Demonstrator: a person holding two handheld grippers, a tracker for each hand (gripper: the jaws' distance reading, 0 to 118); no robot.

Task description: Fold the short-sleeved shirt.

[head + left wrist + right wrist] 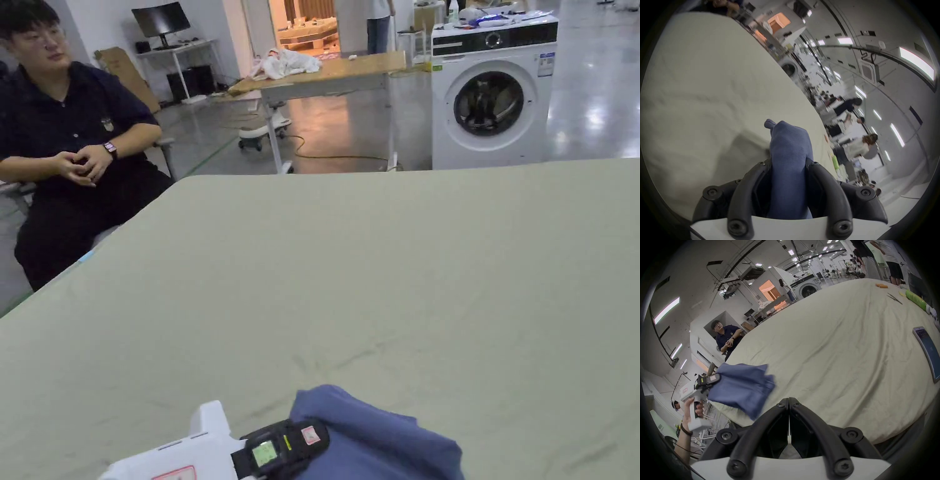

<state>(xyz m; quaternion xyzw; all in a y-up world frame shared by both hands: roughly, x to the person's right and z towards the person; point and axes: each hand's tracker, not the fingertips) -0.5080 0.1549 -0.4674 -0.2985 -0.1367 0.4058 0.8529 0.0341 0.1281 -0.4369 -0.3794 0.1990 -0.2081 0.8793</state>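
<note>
The left gripper (pixel 788 164) clamps the bunched shirt (pixel 789 162), hanging lengthwise from its jaws; the right gripper (pixel 788 400) is clenched empty.

My head view looks down and forward across the table (pixel 387 275) toward the far washing machine (pixel 492 94). My left gripper view, rolled sideways, sits right behind its jaws, close over the cloth, facing the far right. My right gripper view looks from the near edge across the table (pixel 826 353) to the far left. All three share the tabletop and the washer.
</note>
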